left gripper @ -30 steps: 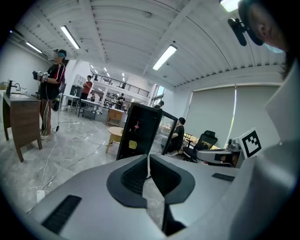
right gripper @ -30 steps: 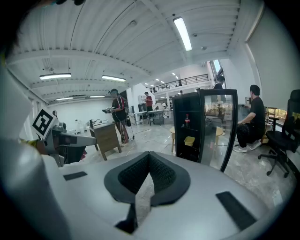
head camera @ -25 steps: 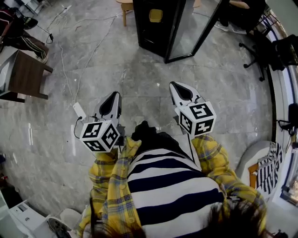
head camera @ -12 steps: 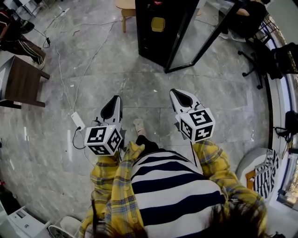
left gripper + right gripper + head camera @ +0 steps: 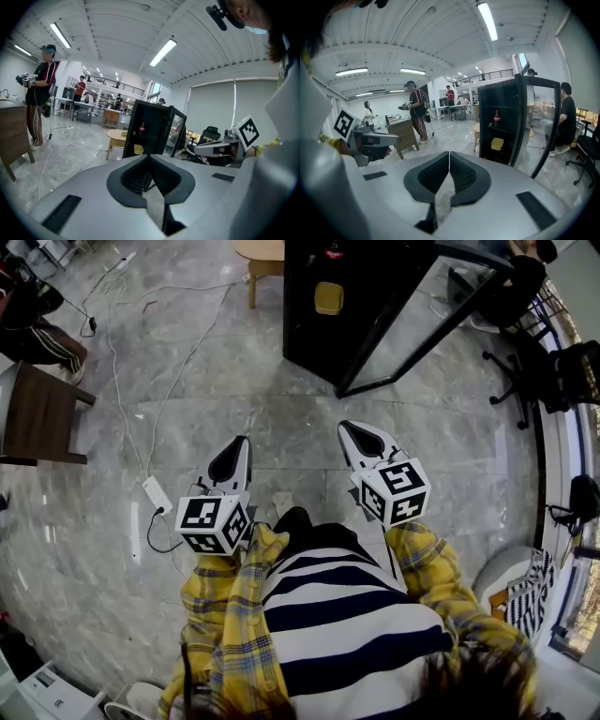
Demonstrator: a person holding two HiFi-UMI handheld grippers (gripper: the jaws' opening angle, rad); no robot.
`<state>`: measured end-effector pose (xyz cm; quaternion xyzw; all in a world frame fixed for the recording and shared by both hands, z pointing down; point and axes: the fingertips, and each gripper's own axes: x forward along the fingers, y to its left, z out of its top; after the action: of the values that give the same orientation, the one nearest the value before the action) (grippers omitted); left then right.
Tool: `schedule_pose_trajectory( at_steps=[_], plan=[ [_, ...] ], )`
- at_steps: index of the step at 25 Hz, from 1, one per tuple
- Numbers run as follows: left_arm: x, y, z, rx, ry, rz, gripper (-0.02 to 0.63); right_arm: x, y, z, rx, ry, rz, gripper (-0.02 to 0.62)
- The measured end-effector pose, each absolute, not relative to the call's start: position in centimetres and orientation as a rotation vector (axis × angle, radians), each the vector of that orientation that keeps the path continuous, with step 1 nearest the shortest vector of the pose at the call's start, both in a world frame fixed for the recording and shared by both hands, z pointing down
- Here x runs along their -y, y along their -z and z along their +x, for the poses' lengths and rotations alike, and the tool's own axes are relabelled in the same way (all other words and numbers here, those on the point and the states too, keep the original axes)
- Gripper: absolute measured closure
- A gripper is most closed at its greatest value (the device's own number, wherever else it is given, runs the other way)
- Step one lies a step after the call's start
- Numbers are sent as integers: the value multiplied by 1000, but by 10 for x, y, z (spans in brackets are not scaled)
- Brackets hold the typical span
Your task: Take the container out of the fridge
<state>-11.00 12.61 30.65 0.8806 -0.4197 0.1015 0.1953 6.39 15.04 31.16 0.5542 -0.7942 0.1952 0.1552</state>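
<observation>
1. Fridge (image 5: 309, 315) sits nearer and lower in head view than 1 s ago. Both grippers hold about the same spot ahead of the torso, pointing twd it.
2. Container (image 5: 328, 298): small yellow tub, squarish w/ rounded corners, on a lower shelf inside the fridge. It is also seen in L gripper view (image 5: 138, 149) and R gripper view (image 5: 497, 144). It is well apart from both grippers.
3. Dark bottle (image 5: 497, 118) w/ red label stands upright one shelf above the container.
4. Fridge is a black cabinet. Its glass door (image 5: 412, 324) is swung open to the right, so the shelves face the person.
5. Left gripper (image 5: 234, 451): fingers together at the tips, nothing btwn them. Right gripper (image 5: 354, 432): same, fingers together at the tips, nothing held.
6. Grey marble floor (image 5: 281, 418) lies btwn the grippers and the fridge opening.
7. White cable (image 5: 178, 362) runs across the floor left of that path, down to a power strip (image 5: 155, 493) just beside the left gripper.
8. Round wooden bench (image 5: 262, 251) stands at the fridge's left side, near its back.
9. Brown bench (image 5: 37, 413) is far left, well apart from the fridge.
10. Black office chair (image 5: 562, 362) is off to the right, past the open door.
11. One person (image 5: 567, 117) sits beyond the glass door. Another in black (image 5: 415, 110) stands by the brown bench, holding grippers.
</observation>
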Motion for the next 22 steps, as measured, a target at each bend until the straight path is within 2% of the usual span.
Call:
schedule_pose_trajectory(
  at_steps=[22],
  plan=[
    [-31,-337,-130,1186,-343,2434,577,-22,-343,50,2239,-498,1545,563]
  ],
)
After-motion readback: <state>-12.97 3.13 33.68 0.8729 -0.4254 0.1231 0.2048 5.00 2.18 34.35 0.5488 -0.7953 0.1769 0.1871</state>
